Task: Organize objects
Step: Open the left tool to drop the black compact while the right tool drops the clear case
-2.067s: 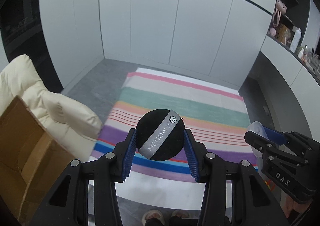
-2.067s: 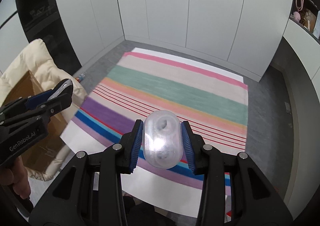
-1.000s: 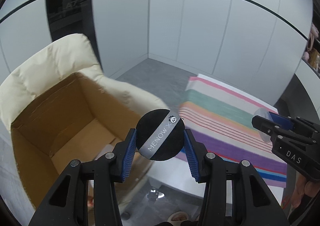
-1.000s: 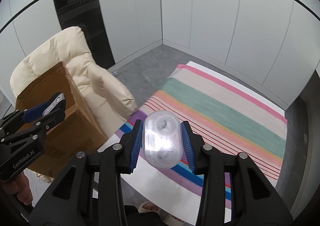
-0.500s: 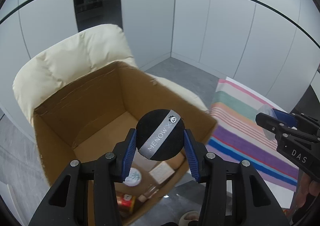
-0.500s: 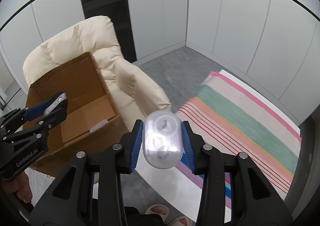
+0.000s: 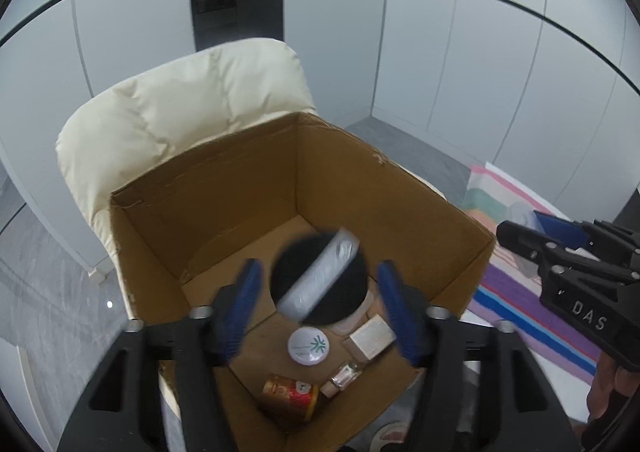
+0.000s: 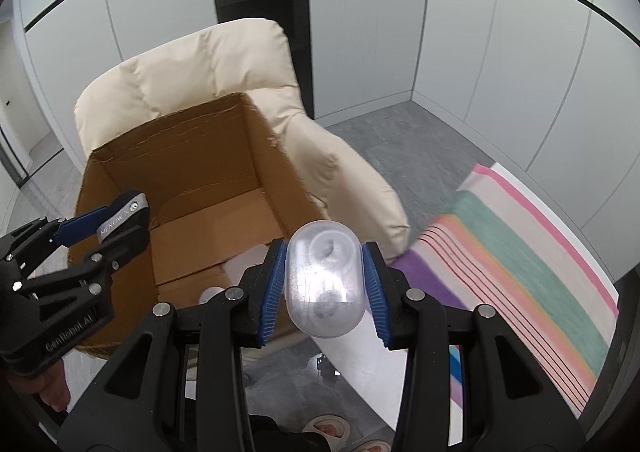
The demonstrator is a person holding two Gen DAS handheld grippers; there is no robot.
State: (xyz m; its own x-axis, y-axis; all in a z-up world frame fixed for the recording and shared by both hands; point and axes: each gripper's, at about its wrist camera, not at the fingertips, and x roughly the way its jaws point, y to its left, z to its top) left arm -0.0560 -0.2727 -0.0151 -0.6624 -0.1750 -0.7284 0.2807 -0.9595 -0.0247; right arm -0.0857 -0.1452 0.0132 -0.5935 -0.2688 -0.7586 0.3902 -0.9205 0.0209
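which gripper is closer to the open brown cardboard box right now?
Left. The left gripper is above the brown cardboard box opening, jaws spread around a black round puff. The right gripper, clamping a clear oval case, is outside its right wall.

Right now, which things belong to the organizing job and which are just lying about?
Job: black puff, loose in the open left hand-held gripper; clear case, clamped in the right hand-held gripper; cardboard box.
Lying about: cream armchair; striped rug.
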